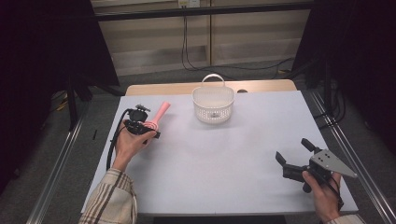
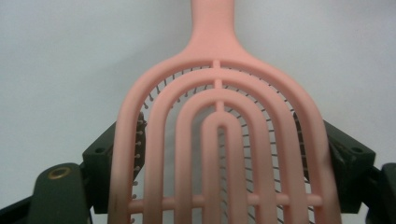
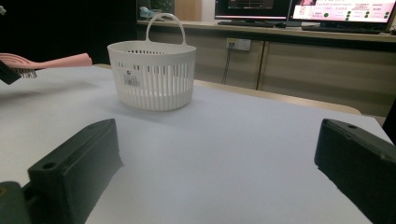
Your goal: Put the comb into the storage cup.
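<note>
A pink vented hairbrush [image 1: 161, 112] is clamped by its head between the jaws of my left gripper [image 1: 142, 127] at the table's left, with its handle pointing away toward the far side. In the left gripper view the brush [image 2: 219, 140] lies bristles down across the gripper [image 2: 224, 161], both jaws pressed to its edges. From the right gripper view the brush [image 3: 56, 61] hangs slightly above the white table top. My right gripper [image 1: 292, 149] is open near the front right, jaws wide apart [image 3: 217, 156] and holding nothing.
A white slotted plastic basket [image 1: 213, 106] with a handle stands at the back centre of the white table [image 1: 224, 158]; it is also in the right gripper view [image 3: 152, 74]. Metal rails run along both sides of the table.
</note>
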Demonstrator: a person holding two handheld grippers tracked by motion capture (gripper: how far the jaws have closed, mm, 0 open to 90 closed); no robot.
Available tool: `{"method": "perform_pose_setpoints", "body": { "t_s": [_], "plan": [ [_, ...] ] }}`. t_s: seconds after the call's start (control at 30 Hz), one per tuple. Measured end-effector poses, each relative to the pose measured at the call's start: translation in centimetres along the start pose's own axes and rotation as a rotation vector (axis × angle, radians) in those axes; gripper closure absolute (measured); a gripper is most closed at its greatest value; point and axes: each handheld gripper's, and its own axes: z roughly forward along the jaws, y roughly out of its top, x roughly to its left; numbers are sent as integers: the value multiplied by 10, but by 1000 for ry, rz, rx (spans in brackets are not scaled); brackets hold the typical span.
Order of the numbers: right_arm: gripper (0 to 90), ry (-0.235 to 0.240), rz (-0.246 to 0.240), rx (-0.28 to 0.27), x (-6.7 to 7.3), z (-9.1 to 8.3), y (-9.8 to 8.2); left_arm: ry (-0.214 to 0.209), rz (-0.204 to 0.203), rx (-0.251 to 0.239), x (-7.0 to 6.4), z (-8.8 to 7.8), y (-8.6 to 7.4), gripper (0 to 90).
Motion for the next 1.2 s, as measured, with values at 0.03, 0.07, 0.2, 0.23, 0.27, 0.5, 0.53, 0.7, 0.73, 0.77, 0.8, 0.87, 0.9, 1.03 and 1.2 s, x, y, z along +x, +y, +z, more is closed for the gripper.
{"method": "perform_pose_setpoints", "body": {
  "t_s": [0.03, 0.07, 0.2, 0.23, 0.27, 0.5, 0.53, 0.7, 0.73, 0.77, 0.8, 0.87, 0.9, 1.03, 1.2],
  "plan": [
    [0, 0, 0, 0, 0, 0, 0, 0, 0, 0, 0, 0, 0, 200],
    [0, 0, 0, 0, 0, 0, 0, -4, -4, -9, 0, -1, 0, 200],
    [0, -1, -1, 1, 0, 0, 0, 0, -5, -31, 2, -6, 0, 200],
    [0, 0, -1, 1, 0, 0, 0, 3, -12, -52, 2, -8, -1, 200],
    [0, 0, -1, 1, 0, 0, 0, 3, -12, -52, 2, -8, -1, 200],
    [0, 0, -3, 2, 0, 0, 0, 1, 2, -91, 3, -19, -1, 201],
    [0, 0, -3, 2, 0, 0, 0, 5, 7, -95, 3, -20, -2, 201],
    [0, -2, -2, 1, 0, 0, 0, -8, 23, -155, 1, -30, -3, 201],
    [0, -2, -2, 1, 0, 0, 0, -8, 23, -155, 1, -30, -3, 201],
    [0, -2, 0, 1, 0, 1, 0, -7, 25, -175, 1, -32, -4, 201],
    [0, -2, -1, 1, 0, 1, 0, -7, 25, -175, 1, -32, -4, 201],
    [0, -1, -3, 1, 0, 0, 0, -9, 31, -197, 1, -35, -5, 201],
    [0, -1, -3, 2, 0, 0, 0, -22, 33, -198, 2, -36, -5, 201],
    [0, -2, -1, 1, 0, 1, 0, -28, 40, -233, 1, -41, -8, 201],
    [0, -3, 0, 0, 0, 1, 0, -33, 52, -284, -1, -48, -10, 201]
  ]
}}
